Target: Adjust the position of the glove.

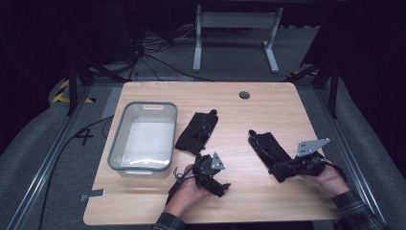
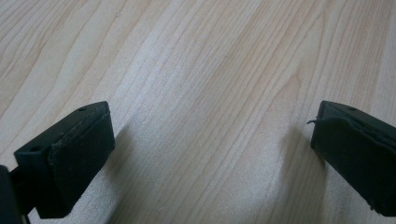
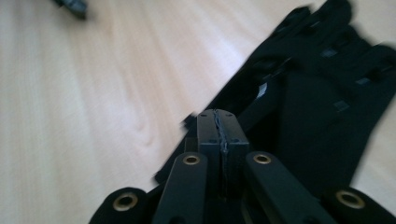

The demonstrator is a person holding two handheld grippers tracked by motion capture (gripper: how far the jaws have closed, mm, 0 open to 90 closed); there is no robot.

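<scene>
Black gloves (image 1: 197, 132) lie on the wooden table (image 1: 249, 201), beside a grey plastic bin (image 1: 143, 135); a second black thing (image 1: 268, 151) by my right gripper (image 3: 219, 126) is too blurry to name. My right gripper's jaws are pressed together on nothing. My left gripper (image 2: 210, 154) is spread wide over bare wood.

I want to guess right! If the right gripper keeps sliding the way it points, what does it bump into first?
Probably the black glove. The right gripper, jaws shut, points straight at it, low over the wooden table. Whether they already touch is unclear.
</scene>
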